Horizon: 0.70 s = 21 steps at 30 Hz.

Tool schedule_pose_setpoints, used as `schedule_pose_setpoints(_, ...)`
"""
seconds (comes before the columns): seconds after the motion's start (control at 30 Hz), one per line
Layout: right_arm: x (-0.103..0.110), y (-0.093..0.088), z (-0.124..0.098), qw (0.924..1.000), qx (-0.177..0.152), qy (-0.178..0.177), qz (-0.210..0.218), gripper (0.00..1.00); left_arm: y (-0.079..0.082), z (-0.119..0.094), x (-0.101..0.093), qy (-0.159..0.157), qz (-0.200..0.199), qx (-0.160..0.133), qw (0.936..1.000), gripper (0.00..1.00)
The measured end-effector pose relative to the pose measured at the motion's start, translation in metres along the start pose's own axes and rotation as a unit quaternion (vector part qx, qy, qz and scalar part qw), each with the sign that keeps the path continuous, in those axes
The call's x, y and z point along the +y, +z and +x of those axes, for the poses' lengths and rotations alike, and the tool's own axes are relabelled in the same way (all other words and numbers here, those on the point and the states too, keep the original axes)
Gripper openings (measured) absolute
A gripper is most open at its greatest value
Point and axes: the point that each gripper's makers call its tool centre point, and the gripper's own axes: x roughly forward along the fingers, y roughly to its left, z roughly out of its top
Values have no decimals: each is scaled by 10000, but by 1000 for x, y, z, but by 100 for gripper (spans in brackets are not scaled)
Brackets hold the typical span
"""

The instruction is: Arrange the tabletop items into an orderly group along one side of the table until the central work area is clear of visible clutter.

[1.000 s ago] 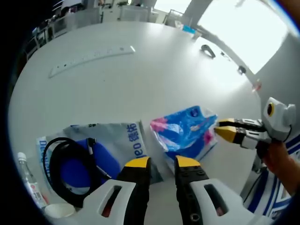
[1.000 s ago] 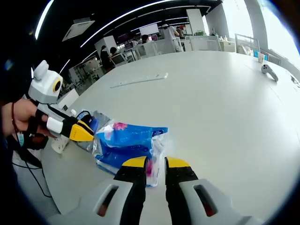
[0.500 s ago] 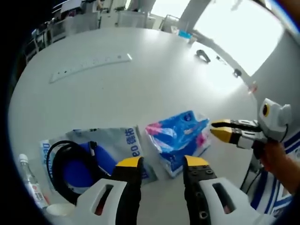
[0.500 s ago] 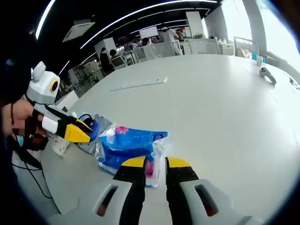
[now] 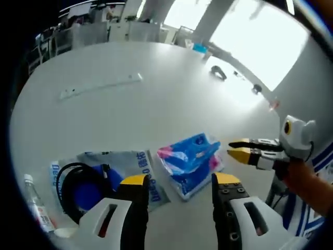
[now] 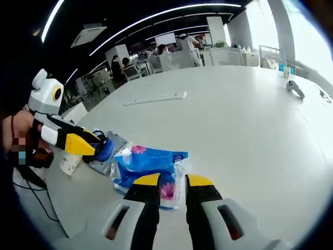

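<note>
Left gripper view: left gripper (image 5: pixel 177 182), fingers apart, above white surface (image 5: pixel 130 104). Blue tissue pack (image 5: pixel 188 162) just beyond; grey bag (image 5: pixel 130 166) with black cable (image 5: pixel 70 179) beside; bottle (image 5: pixel 36 208) at edge; power strip (image 5: pixel 99 86) far.

Right gripper view: right gripper (image 6: pixel 167 181), fingers nearly together, possibly touching the pack (image 6: pixel 148 166).
</note>
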Motion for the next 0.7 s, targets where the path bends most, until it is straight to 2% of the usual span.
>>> schedule_pose_setpoints(0.47, 8, 13, -8, 9999, -147, -3, -85, 18, 6, -16, -2, -157, 26, -230, 9996, 58)
schedule_pose_setpoints(0.7, 15, 22, -12, 9996, -250, 17, -148, 20, 8, -24, -3, -218, 80, -309, 9993, 59)
